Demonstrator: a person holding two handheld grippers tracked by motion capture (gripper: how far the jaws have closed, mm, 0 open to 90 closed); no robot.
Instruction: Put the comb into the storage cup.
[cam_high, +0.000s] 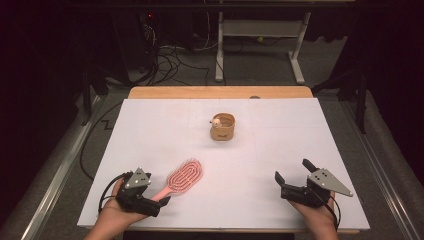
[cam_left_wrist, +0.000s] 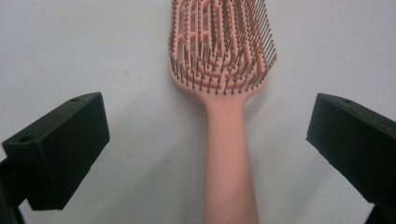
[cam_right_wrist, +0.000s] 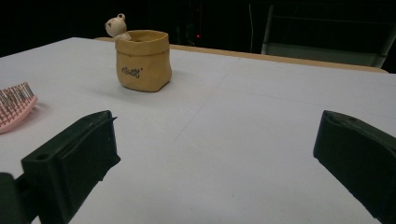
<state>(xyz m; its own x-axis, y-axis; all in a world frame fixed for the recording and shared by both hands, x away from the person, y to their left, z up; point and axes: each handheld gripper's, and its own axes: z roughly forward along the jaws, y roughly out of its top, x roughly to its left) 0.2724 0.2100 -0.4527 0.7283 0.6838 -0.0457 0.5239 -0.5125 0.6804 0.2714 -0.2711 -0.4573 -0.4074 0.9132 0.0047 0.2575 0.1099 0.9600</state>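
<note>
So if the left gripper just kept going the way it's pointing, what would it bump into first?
Probably the pink hairbrush: the left gripper has open jaws on either side of its handle, pointing along it toward the bristled head.

bare white table (cam_high: 280, 150) between both hands, tan pot (cam_high: 223, 127) mid-table, pink hairbrush (cam_high: 183, 175) front left

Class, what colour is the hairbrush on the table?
Pink hairbrush, clearest in the left gripper view.

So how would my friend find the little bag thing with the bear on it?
Look at the big white table and go toward its far side, near the middle. There stands a small tan pouch, open at the top, with a tiny pale bear peeking over its rim. The only other thing on the table is a flat pink hairbrush on the near side.
</note>
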